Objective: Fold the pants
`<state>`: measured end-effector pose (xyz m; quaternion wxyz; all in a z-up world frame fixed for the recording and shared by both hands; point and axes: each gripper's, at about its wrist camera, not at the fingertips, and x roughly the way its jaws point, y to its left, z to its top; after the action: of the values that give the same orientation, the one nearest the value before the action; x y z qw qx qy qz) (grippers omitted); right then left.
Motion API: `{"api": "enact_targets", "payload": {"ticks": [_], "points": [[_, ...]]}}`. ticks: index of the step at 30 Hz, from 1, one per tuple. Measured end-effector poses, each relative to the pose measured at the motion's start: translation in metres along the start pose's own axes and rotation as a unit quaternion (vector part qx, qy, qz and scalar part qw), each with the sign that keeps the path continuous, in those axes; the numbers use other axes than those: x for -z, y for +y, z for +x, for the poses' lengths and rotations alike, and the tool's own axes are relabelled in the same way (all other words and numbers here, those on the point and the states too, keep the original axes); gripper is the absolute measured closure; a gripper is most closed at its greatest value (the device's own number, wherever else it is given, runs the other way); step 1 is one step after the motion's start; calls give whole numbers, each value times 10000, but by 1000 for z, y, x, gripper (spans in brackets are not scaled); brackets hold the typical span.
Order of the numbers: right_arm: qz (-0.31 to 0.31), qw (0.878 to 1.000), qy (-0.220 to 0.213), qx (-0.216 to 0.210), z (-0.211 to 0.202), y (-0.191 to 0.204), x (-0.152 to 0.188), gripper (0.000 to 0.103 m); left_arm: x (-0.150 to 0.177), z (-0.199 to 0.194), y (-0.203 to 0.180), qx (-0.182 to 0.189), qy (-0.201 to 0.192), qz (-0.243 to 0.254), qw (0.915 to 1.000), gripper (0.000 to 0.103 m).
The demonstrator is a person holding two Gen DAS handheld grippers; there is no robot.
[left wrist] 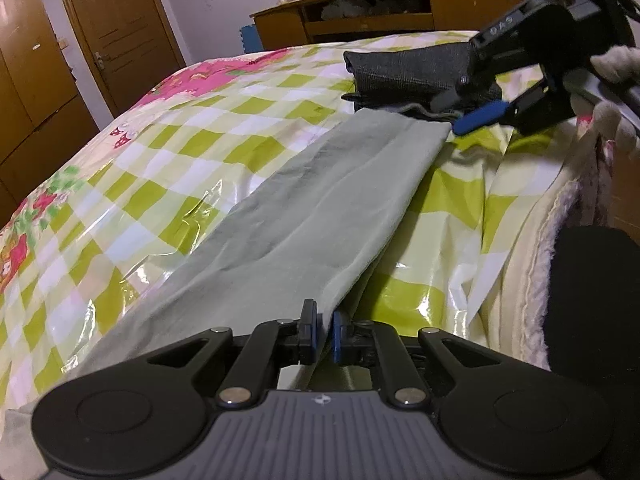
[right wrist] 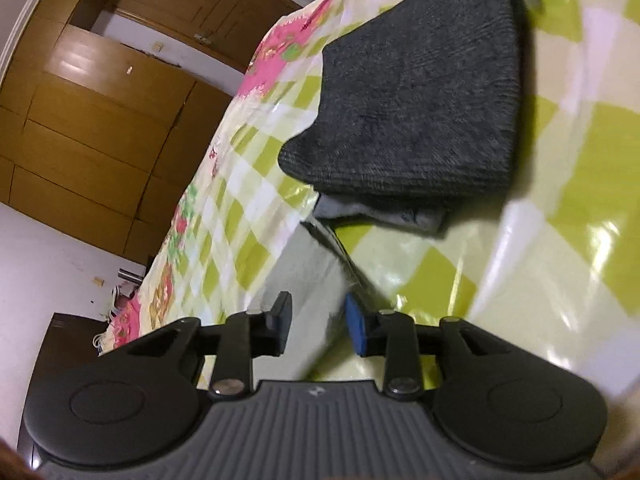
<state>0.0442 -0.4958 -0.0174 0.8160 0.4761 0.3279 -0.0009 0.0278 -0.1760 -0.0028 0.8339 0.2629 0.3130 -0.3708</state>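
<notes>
Pale green pants (left wrist: 320, 200) lie stretched in a long strip across the checked bed cover (left wrist: 140, 208). My left gripper (left wrist: 325, 332) is shut on the near edge of the pants. My right gripper (left wrist: 460, 116) is at the far end of the strip, its blue pad (left wrist: 480, 116) beside the fabric corner. In the right wrist view the right gripper (right wrist: 318, 326) has its jaws apart around the pale fabric (right wrist: 304, 280), not clamped.
A folded dark grey garment (left wrist: 408, 74) (right wrist: 416, 92) sits on other folded clothes just beyond the pants' far end. The bed edge with a fleecy blanket (left wrist: 568, 216) runs on the right. A wooden cabinet (left wrist: 360, 4) and doors (left wrist: 116, 28) stand behind.
</notes>
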Motion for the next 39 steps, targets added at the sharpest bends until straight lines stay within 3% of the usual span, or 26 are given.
{"api": "enact_targets", "payload": {"ticks": [6,10,13,17,22,24,27,33,35,39], "points": [[-52,9992,235,310,25,7,1,73,0,0,1,-5,-5,-27,10000,78],[-65,9995,74,313,26,8,3,71,-2,-2,4,-12,-81,-69,9999,78],[-334,9985,-8,440,21,14,3,80,-3,1,5,-7,-103,-84,9999,78],[-481,9969,13,615,19,18,-2,79,-4,3,5,1,-119,-118,9999,78],[-568,9972,47,482,18,24,-3,78,-7,6,3,-32,-133,-29,9999,78],[-605,9974,122,371,22,28,-4,92,-8,7,5,-52,-133,-21,9999,78],[-723,9971,131,193,29,38,-11,97,-13,4,10,-150,-202,-30,9997,78],[-1005,9911,-553,-672,9,73,-28,100,-21,-19,24,-312,-632,-259,9972,78],[-1016,9915,-548,-600,7,67,-25,100,-17,-13,21,-246,-527,-228,9980,78],[-491,9987,12,-164,14,30,-7,95,-6,-2,7,-112,-284,-69,9995,78]]}}
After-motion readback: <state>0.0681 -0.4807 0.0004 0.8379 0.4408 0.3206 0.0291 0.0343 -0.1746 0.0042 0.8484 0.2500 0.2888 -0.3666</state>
